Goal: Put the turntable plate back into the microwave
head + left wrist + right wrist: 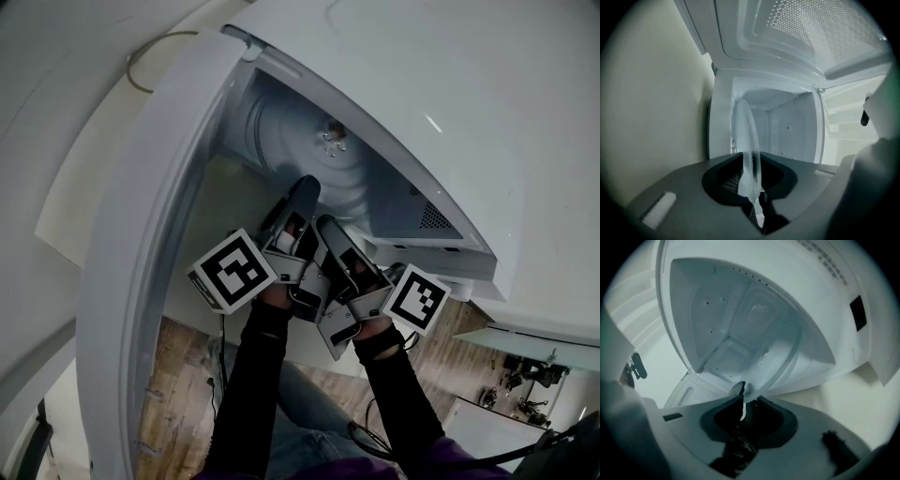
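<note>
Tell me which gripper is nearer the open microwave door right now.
Left. The left gripper holds the rim of the turntable plate on the side by the door; the right gripper is just beyond it, farther from the door.

Inside the microwave [441, 103], seemingly, the turntable plate [291, 150]; left gripper [302, 190] and right gripper [328, 227] at its rim.

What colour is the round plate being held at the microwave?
No colour: the plate is clear, see-through glass. It shows best edge-on in the left gripper view.
</note>
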Action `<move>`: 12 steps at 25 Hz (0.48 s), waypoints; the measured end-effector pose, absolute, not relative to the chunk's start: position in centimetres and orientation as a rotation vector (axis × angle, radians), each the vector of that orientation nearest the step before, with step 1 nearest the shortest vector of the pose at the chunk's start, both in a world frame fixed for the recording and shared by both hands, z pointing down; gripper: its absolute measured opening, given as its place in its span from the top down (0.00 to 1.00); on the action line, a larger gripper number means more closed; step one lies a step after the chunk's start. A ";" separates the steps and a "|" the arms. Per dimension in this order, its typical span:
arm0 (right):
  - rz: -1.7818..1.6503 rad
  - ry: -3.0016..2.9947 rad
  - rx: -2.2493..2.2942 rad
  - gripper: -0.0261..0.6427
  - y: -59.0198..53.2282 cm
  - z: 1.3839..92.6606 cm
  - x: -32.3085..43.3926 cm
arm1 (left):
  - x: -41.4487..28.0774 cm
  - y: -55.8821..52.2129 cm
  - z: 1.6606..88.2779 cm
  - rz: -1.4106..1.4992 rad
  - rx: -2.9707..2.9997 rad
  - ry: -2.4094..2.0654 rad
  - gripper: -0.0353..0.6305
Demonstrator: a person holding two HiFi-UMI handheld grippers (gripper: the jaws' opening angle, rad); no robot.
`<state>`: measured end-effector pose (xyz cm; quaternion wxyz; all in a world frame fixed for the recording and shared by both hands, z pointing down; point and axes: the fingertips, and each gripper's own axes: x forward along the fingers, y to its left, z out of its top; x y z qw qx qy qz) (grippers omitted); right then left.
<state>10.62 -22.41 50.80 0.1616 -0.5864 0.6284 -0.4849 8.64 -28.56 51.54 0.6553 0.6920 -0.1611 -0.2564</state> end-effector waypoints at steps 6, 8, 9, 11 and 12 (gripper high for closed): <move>-1.341 1.820 -1.694 0.83 -22.4 50.4 10.9 | 8.7 -28.5 51.0 -0.573 1.639 -0.360 0.84; -1.329 1.809 -1.701 0.83 -22.4 50.3 11.2 | 8.6 -28.5 51.1 -0.551 1.671 -0.381 0.83; -1.323 1.804 -1.702 0.83 -22.4 50.2 11.3 | 8.5 -28.4 51.2 -0.539 1.681 -0.396 0.81; -1.316 1.797 -1.701 0.83 -22.6 50.1 11.3 | 8.1 -28.3 51.4 -0.528 1.687 -0.407 0.77; -1.315 1.800 -1.702 0.83 -22.6 50.0 11.2 | 7.8 -28.1 51.3 -0.532 1.677 -0.401 0.77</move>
